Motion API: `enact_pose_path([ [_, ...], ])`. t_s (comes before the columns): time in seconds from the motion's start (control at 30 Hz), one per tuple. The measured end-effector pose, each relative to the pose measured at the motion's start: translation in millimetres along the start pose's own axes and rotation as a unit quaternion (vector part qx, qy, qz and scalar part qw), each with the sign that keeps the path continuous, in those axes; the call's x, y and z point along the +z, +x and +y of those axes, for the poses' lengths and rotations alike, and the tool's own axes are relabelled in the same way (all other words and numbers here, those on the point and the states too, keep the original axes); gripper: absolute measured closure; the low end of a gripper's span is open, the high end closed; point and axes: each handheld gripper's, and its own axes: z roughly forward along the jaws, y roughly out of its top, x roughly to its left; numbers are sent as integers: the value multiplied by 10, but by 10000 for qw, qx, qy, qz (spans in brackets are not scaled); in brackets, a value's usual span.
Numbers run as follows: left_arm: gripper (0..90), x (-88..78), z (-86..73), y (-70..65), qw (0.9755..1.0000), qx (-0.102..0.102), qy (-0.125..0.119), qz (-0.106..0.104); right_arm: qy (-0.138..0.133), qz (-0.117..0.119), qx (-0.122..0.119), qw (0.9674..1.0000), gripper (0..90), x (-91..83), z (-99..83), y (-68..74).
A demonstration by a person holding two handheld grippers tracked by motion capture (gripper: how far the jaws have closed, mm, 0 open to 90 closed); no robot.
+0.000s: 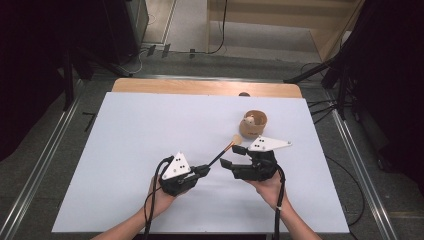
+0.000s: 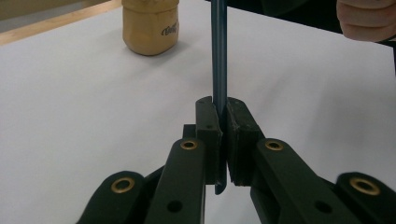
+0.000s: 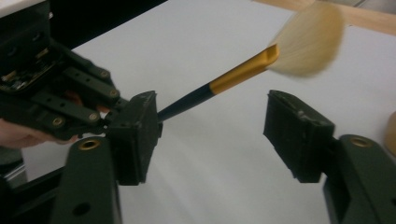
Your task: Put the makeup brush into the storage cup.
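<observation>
Left gripper [image 1: 202, 170] clenched on the brush [image 1: 223, 151] — pads pinch the dark handle low down, near its butt end, which pokes out just below the pads in the left gripper view [image 2: 219, 140]; I judge that low hold is deliberate, leaving most of the shaft free for the other tool to take.

Brush slants up and away from my left jaws toward the cup, off the table; gold ferrule and pale bristle head [image 3: 308, 39] sit at the far end, bristles near the wooden cup [image 1: 253, 124] but not in it, as far as I can tell.

Right gripper [image 3: 219, 135] released — jaws stand apart with the handle running across above the gap, just past the left-hand pad; nothing pressed between the pads. I read this as a handover set-up: right tool brought alongside so it can close on the shaft higher up, nearer the ferrule.

Cup stands upright on the white sheet [image 1: 140, 150] beyond my right hand [image 1: 270, 187]; something small and pale lies inside it — too small to name. Keeping the cup just ahead of the brush tip makes sense if the brush is bound for it; that is my guess, not a thing seen.

Risk as I see it — a thin round handle may swivel in a two-pad pinch when the second tool bites.
</observation>
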Motion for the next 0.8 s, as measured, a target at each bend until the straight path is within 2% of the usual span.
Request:
enact_pose_path([
  [0.1,860,-3,3,-8,10000,32,-36,25,-96,2,40,9999,486,5,5,1],
  [0.37,859,21,0,-33,10000,31,-44,18,-260,44,179,9995,625,45,1,16],
  [0.53,858,15,-3,-28,9999,-1,-98,60,-380,74,122,9992,705,33,9,28],
  [0.63,858,21,-5,-38,9999,17,-96,66,-403,129,160,9990,711,32,7,25],
  [0.8,858,43,-9,-52,9999,49,-64,72,-421,297,363,9980,694,53,-1,7],
])
